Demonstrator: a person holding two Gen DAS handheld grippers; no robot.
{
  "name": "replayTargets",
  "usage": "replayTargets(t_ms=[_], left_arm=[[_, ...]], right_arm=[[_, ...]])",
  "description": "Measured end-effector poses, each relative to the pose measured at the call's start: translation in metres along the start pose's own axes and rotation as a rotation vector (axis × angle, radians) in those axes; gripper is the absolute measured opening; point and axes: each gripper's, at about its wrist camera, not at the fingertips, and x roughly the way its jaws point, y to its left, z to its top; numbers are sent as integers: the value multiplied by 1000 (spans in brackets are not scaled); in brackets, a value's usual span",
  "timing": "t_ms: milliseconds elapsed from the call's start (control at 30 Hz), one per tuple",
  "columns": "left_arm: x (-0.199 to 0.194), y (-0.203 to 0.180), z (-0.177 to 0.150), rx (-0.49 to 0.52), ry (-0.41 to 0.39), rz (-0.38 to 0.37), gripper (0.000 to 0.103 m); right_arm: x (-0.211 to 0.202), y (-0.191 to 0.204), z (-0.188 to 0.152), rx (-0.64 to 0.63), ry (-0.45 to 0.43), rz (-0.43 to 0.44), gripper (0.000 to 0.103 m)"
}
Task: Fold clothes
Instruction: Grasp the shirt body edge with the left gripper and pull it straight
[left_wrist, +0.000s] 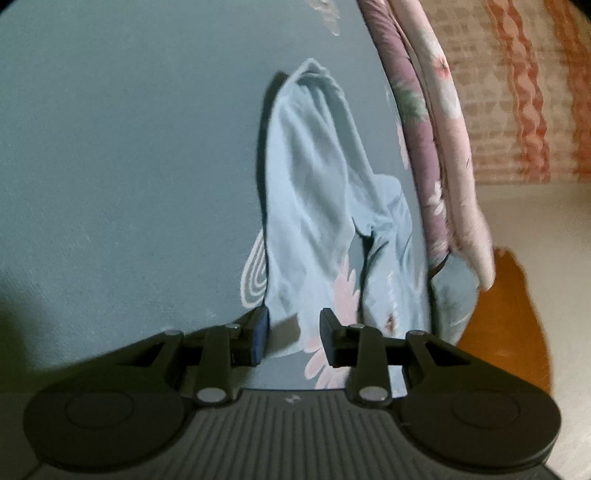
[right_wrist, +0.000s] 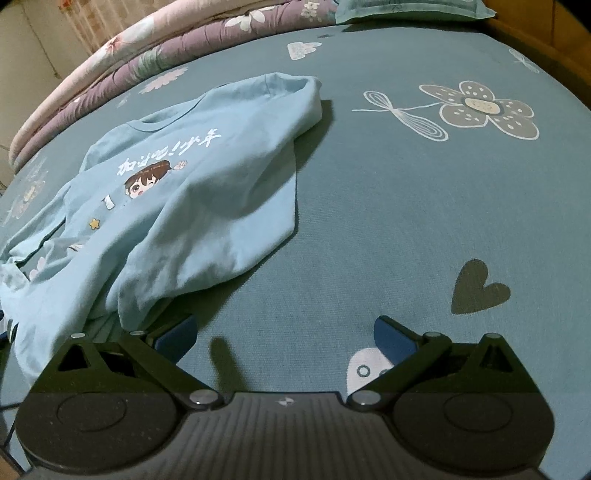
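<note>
A light blue T-shirt (right_wrist: 184, 192) with a cartoon print lies rumpled on the teal bedsheet (right_wrist: 369, 221), neck toward the quilt and one sleeve bunched at the far end. My right gripper (right_wrist: 284, 332) stands wide open low over the sheet. Its left finger (right_wrist: 177, 332) sits at the shirt's near hem, and only bare sheet lies between the fingers. In the left wrist view the T-shirt (left_wrist: 314, 177) stretches away in loose folds. Its near edge reaches my left gripper (left_wrist: 294, 332), whose jaws stand partly apart with sheet showing in the gap.
A rolled purple and pink floral quilt (right_wrist: 147, 62) runs along the bed's far side, also seen as the quilt (left_wrist: 417, 147) in the left wrist view. A teal pillow (right_wrist: 406, 9) lies at the head. The wooden bed frame (left_wrist: 506, 314) edges the mattress.
</note>
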Motion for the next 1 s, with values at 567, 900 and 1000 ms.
replayTargets(t_ms=[567, 900, 1000], left_arm=[[-7, -17, 7, 117, -81, 113, 3], [-90, -11, 78, 236, -137, 379, 3], [-105, -2, 99, 226, -157, 431, 3]], right_arm=[[7, 13, 2, -36, -1, -62, 103], [11, 20, 3, -44, 8, -114, 103], [11, 21, 4, -41, 9, -125, 103]])
